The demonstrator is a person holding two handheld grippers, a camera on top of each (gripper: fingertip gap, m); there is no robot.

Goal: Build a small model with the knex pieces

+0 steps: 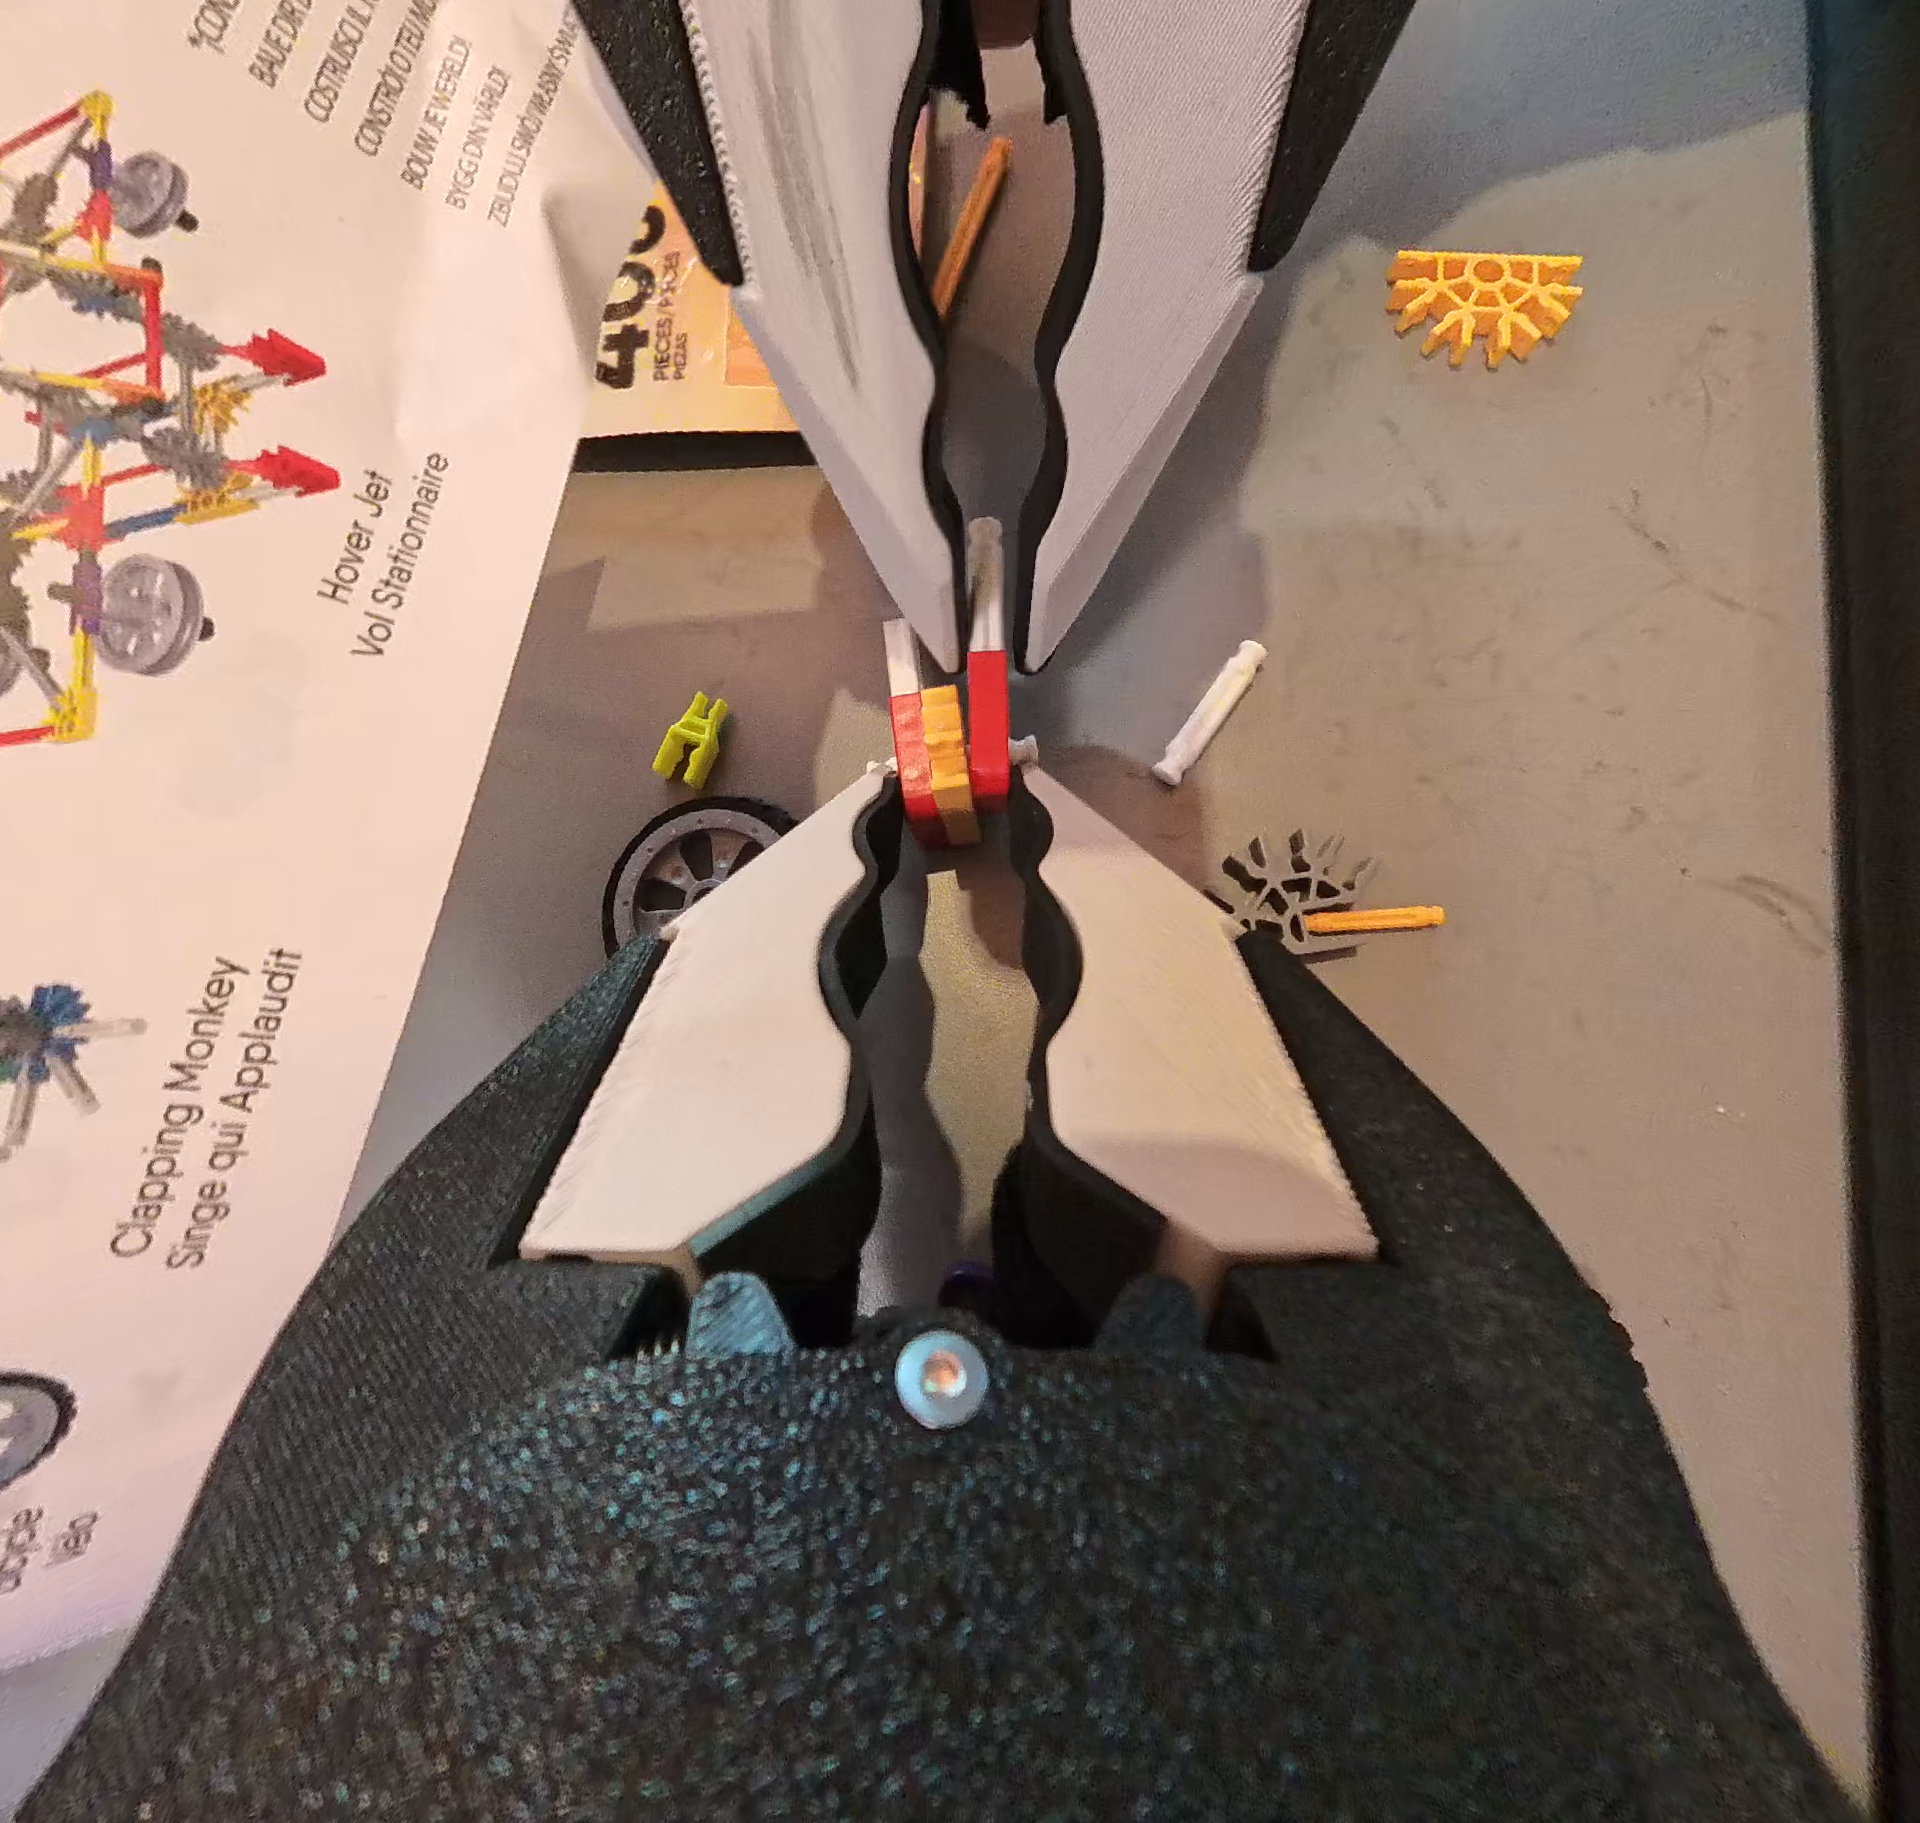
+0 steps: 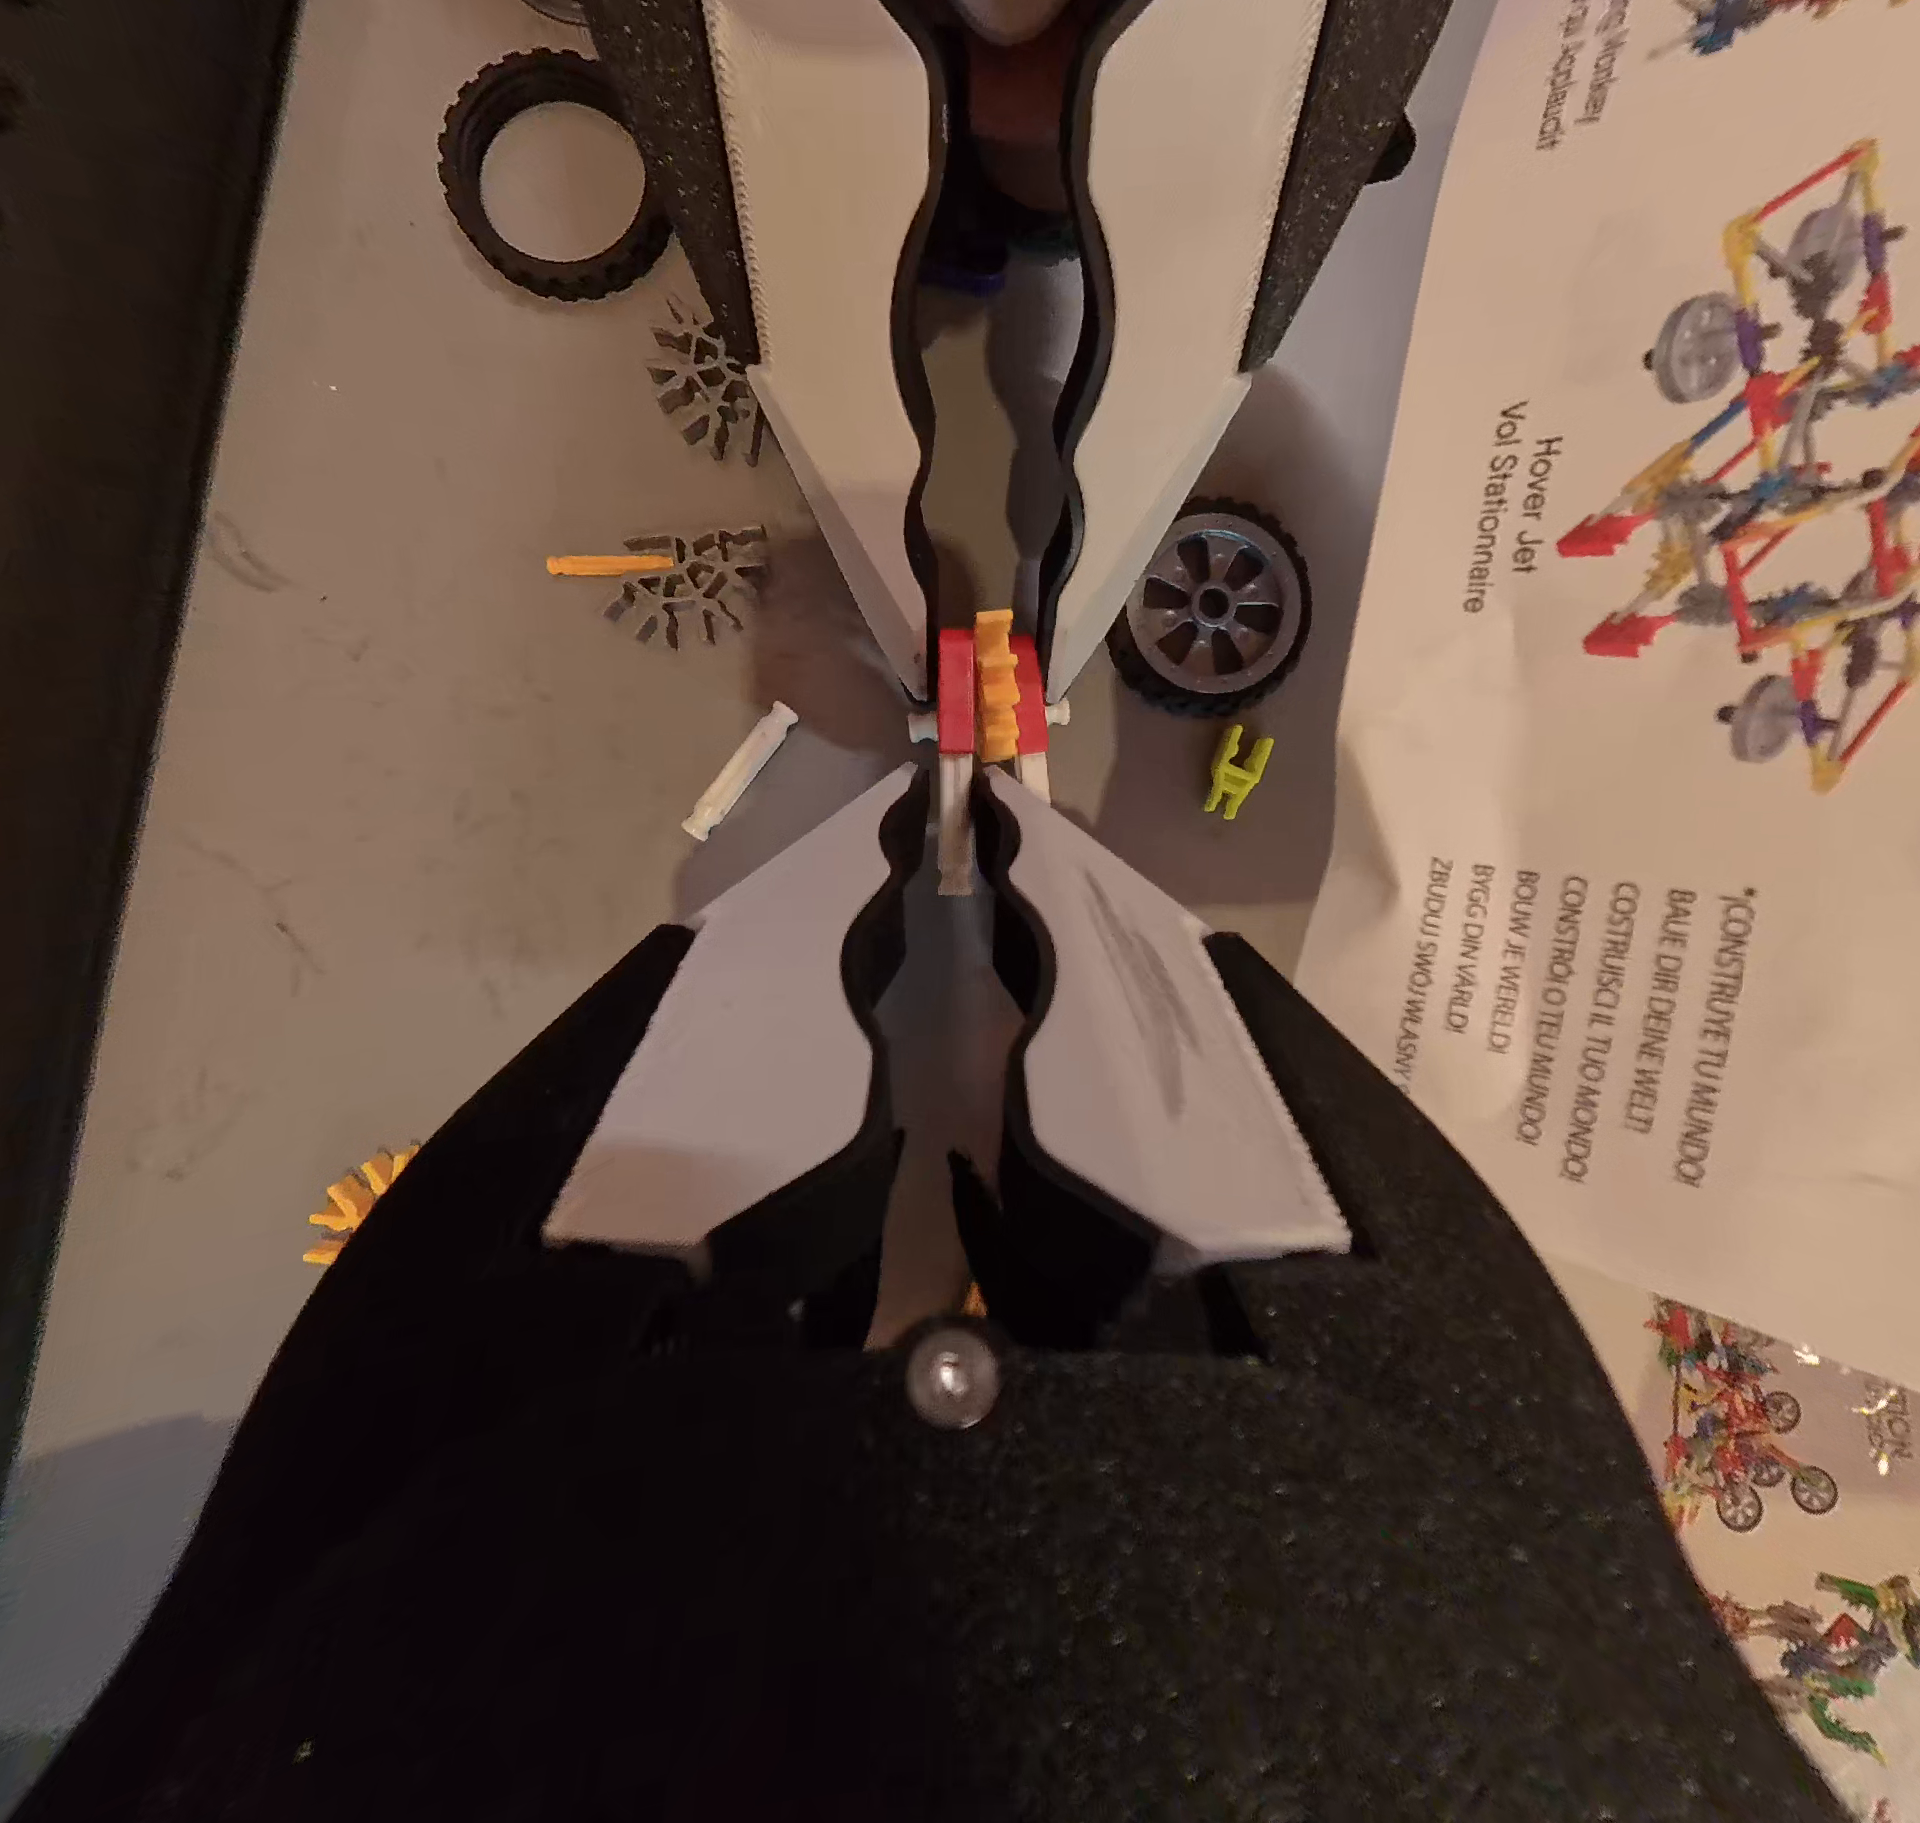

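Observation:
A small stack of red and yellow connectors hangs above the grey table. My left gripper is shut on the stack's lower end. A white rod sticks out of one red connector, and a second white rod leaves the other. My right gripper comes from the top, tip to tip with the left one. In the right wrist view my right gripper is shut on the white rod. The left gripper holds the stack from above.
On the table lie a grey wheel, a lime clip, a loose white rod, grey connectors with an orange rod, a black tyre and a yellow connector. A printed instruction sheet lies alongside. A dark wall borders the table.

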